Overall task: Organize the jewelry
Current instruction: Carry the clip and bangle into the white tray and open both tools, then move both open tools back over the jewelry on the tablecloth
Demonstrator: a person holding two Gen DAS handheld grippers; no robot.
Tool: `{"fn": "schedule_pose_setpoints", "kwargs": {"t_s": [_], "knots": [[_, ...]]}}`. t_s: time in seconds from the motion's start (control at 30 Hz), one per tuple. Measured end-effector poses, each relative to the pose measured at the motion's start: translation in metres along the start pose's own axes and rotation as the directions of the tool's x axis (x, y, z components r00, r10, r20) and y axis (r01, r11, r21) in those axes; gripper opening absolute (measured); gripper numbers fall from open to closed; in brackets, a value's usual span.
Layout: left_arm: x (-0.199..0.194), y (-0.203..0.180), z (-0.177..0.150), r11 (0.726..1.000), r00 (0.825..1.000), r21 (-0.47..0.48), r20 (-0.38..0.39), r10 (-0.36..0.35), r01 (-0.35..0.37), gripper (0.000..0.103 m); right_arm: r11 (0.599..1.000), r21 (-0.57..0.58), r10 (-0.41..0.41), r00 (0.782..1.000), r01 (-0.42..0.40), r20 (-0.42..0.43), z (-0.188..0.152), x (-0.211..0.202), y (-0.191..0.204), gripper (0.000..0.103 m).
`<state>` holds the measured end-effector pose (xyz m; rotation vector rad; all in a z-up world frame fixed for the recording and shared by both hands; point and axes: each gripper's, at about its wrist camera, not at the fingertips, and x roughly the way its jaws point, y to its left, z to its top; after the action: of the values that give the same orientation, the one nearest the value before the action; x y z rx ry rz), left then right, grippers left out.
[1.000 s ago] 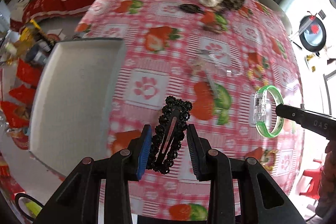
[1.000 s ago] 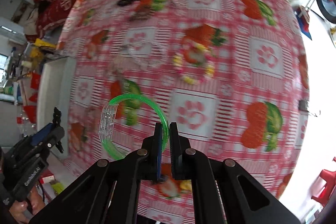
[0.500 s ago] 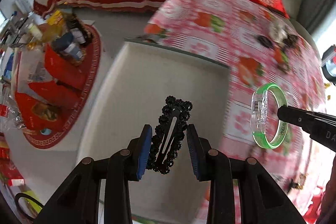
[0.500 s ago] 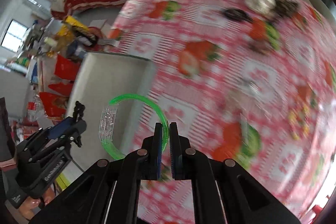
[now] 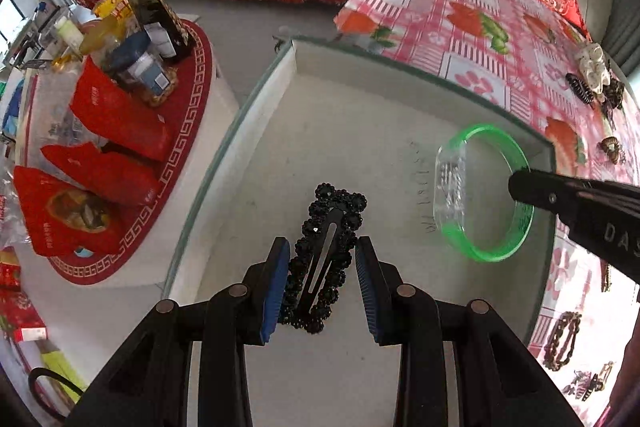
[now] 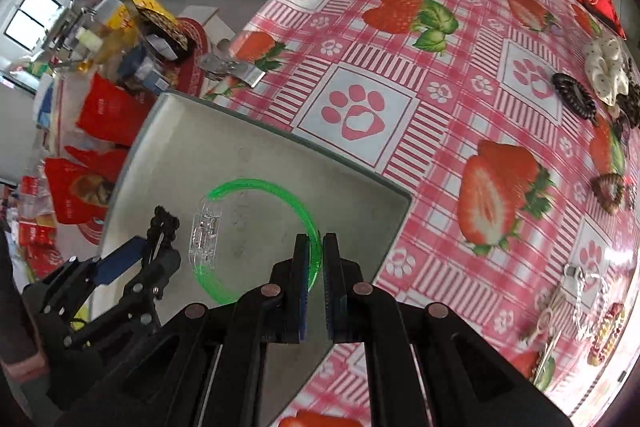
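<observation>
My left gripper [image 5: 322,283] is shut on a black beaded hair clip [image 5: 326,259] and holds it over the white tray [image 5: 360,131]. My right gripper [image 6: 316,267] is shut on the rim of a green translucent bangle [image 6: 260,187] and holds it over the same tray [image 6: 180,155]. The bangle also shows in the left wrist view [image 5: 480,191], to the right of the clip, with the right gripper's fingers [image 5: 560,199] on its rim. The left gripper [image 6: 132,263] with the clip [image 6: 162,227] appears at the lower left of the right wrist view.
The tray sits at the left edge of a table with a pink strawberry tablecloth [image 6: 440,87]. Hair ties, a white scrunchie [image 6: 604,71], chains and bracelets [image 6: 580,287] lie on the cloth to the right. A low side table with red packets and bottles [image 5: 108,99] stands left of the tray.
Both grippers have moved left from over the tablecloth to over the white tray, each still gripping its item. The tray now fills the middle of both views.
</observation>
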<state>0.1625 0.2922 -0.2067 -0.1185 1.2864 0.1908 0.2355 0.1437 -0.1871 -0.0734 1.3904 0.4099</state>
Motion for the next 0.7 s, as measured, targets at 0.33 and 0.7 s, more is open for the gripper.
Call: {"fn": "schedule_pose_setpoints", "kwargs": {"t_s": [0.33,0.7], "knots": [[0.004,-0.003,-0.002,0.998,0.999,0.035,0.012,0.047,-0.047,0.076,0.999,-0.011,-0.052,0.998,0.051,-0.047,0.007,0.026,0.004,0.009],[-0.013,-0.01,-0.009,0.996,0.997,0.062,0.033,0.069,-0.071,0.077,1.0,0.011,0.012,1.0,-0.012,-0.006,0.005,0.005,0.001,0.036]]}}
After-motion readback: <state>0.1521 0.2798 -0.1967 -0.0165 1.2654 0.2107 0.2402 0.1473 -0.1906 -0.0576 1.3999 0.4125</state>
